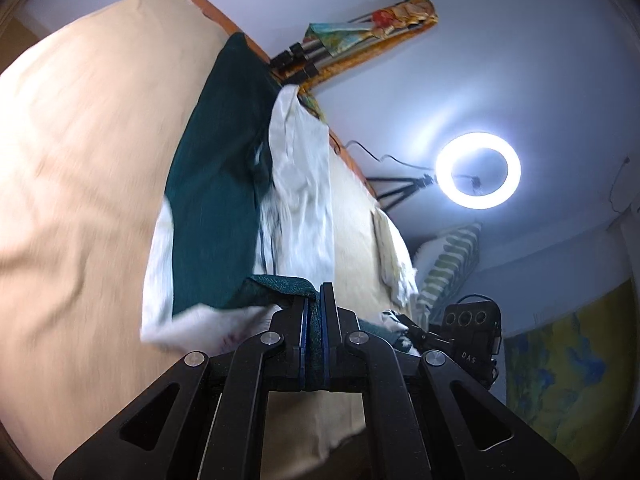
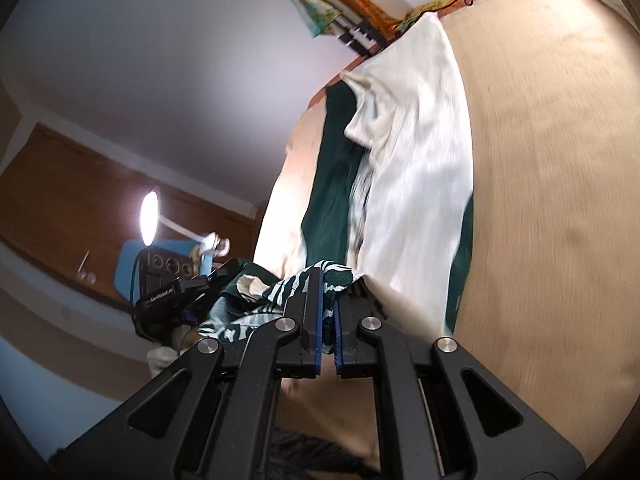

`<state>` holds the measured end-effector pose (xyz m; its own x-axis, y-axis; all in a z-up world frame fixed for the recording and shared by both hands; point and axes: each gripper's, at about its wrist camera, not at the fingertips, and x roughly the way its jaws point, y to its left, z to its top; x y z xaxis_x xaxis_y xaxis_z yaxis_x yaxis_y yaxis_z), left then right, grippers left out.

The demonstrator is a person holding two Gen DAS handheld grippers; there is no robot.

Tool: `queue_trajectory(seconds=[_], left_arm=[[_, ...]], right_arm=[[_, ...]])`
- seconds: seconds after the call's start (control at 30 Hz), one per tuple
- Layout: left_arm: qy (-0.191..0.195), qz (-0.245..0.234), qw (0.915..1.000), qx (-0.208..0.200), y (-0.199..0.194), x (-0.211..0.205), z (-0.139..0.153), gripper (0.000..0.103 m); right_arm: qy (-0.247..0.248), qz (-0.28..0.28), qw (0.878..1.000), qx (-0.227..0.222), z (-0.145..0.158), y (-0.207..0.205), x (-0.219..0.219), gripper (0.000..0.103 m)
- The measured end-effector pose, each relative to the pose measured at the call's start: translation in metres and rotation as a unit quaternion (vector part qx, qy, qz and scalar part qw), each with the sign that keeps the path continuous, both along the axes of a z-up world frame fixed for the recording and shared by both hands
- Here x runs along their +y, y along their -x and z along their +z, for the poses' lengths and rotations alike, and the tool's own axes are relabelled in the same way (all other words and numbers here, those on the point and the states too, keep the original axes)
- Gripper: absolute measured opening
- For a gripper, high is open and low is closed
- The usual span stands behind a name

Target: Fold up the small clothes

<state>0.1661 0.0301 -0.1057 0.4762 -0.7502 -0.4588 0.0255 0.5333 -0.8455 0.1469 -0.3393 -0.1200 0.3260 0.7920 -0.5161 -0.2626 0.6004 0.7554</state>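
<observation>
A small dark green and white garment (image 1: 216,184) hangs stretched over a beige bed sheet (image 1: 80,160). My left gripper (image 1: 315,304) is shut on its green edge, which is pinched between the blue pads. In the right wrist view the same garment (image 2: 416,168) shows a white panel with green beside it. My right gripper (image 2: 328,300) is shut on a green and white patterned edge of the garment (image 2: 332,280). Each gripper shows at the side of the other's view: the right one (image 1: 472,332) and the left one (image 2: 172,296).
A lit ring light (image 1: 478,170) on a tripod stands to the right, seen edge-on in the right wrist view (image 2: 149,216). An orange bed edge (image 1: 224,20) runs behind the sheet. A striped pillow (image 1: 452,260) and a wooden cupboard (image 2: 80,184) are nearby.
</observation>
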Motion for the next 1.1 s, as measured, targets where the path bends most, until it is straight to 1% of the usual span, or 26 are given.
queue_trajectory(seconds=[0.1, 0.2, 0.3, 0.47, 0.6, 0.63, 0.67, 0.7, 0.73, 0.77, 0.8, 0.83, 0.93, 1.0, 1.1], left_arm=[[-0.012, 0.008, 0.9999, 0.007, -0.029, 0.0, -0.006, 0.003], [-0.022, 0.015, 0.9994, 0.022, -0.057, 0.001, -0.019, 0.003], [-0.034, 0.024, 0.9986, 0.033, -0.073, 0.003, -0.03, 0.003], [-0.046, 0.031, 0.9976, 0.042, -0.085, 0.003, -0.045, 0.003], [-0.049, 0.044, 0.9968, 0.046, -0.088, 0.007, -0.048, 0.003], [-0.052, 0.052, 0.9963, 0.044, -0.088, 0.01, -0.046, 0.005], [-0.051, 0.061, 0.9959, 0.042, -0.088, 0.014, -0.043, 0.01], [-0.049, 0.071, 0.9954, 0.04, -0.087, 0.018, -0.04, 0.011], [-0.046, 0.083, 0.9948, 0.037, -0.086, 0.024, -0.037, 0.011], [-0.047, 0.088, 0.9946, 0.03, -0.085, 0.027, -0.033, 0.011], [-0.057, 0.09, 0.9941, 0.021, -0.084, 0.03, -0.027, 0.011], [-0.063, 0.091, 0.9938, 0.016, -0.084, 0.031, -0.024, 0.011], [-0.073, 0.084, 0.9938, 0.004, -0.082, 0.031, -0.015, 0.011], [-0.077, 0.073, 0.9943, -0.001, -0.079, 0.028, -0.013, 0.011], [-0.098, 0.059, 0.9934, -0.004, -0.077, 0.019, -0.014, 0.011]], right_arm=[[0.006, -0.011, 1.0, 0.005, -0.005, -0.033, 0.005, 0.005], [0.013, -0.023, 1.0, 0.017, -0.015, -0.067, 0.008, 0.005], [0.027, -0.033, 0.999, 0.03, -0.026, -0.093, 0.011, 0.005], [0.042, -0.044, 0.996, 0.061, -0.048, -0.123, 0.009, 0.005], [0.046, -0.044, 0.996, 0.067, -0.053, -0.133, 0.008, 0.006], [0.047, -0.045, 0.996, 0.067, -0.052, -0.134, 0.007, 0.007], [0.05, -0.046, 0.995, 0.067, -0.05, -0.136, 0.007, 0.009], [0.051, -0.047, 0.995, 0.066, -0.048, -0.137, 0.005, 0.015], [0.05, -0.052, 0.996, 0.06, -0.044, -0.137, 0.003, 0.024], [0.048, -0.061, 0.996, 0.049, -0.039, -0.137, -0.002, 0.03], [0.047, -0.067, 0.996, 0.042, -0.035, -0.136, -0.005, 0.045], [0.044, -0.074, 0.996, 0.033, -0.031, -0.135, -0.009, 0.054], [0.047, -0.082, 0.995, 0.01, -0.018, -0.131, -0.017, 0.054], [0.062, -0.077, 0.995, -0.003, -0.012, -0.127, -0.018, 0.054], [0.093, -0.062, 0.994, -0.015, -0.007, -0.12, -0.014, 0.054]])
